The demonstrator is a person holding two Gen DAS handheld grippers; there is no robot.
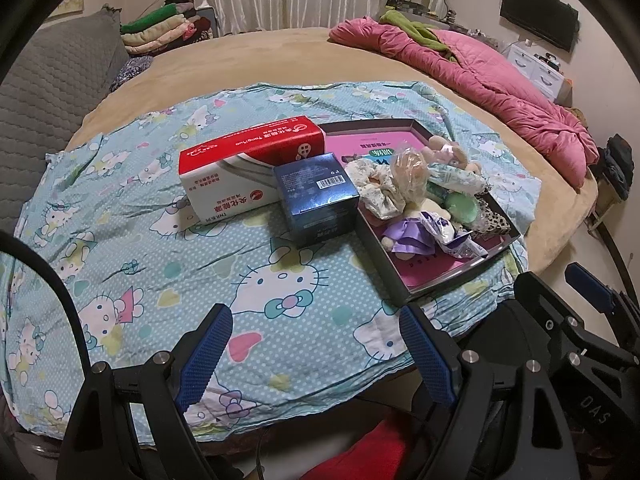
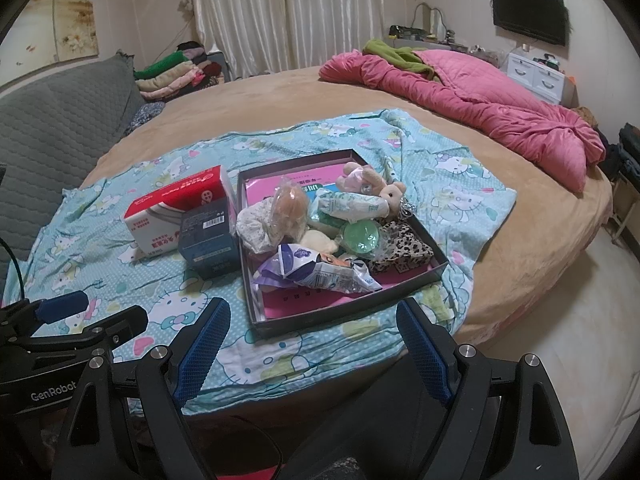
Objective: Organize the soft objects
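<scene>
A shallow dark tray (image 2: 344, 312) with a pink bottom lies on a Hello Kitty cloth (image 2: 120, 248) on the bed; it also shows in the left wrist view (image 1: 456, 276). It holds several soft things: a floral scrunchie (image 2: 256, 224), a bagged bun (image 2: 290, 208), a small plush bear (image 2: 390, 194), a green round pad (image 2: 360, 236), a leopard-print pouch (image 2: 404, 250) and a crumpled snack packet (image 2: 320, 274). My left gripper (image 1: 316, 348) is open and empty, short of the cloth's near edge. My right gripper (image 2: 312, 344) is open and empty, just before the tray.
A red-and-white box (image 1: 240, 168) and a dark blue box (image 1: 320, 196) stand left of the tray. A pink quilt (image 2: 480, 96) lies at the bed's far right. A grey headboard (image 2: 60, 128) is at left. Folded clothes (image 2: 176, 72) are stacked behind.
</scene>
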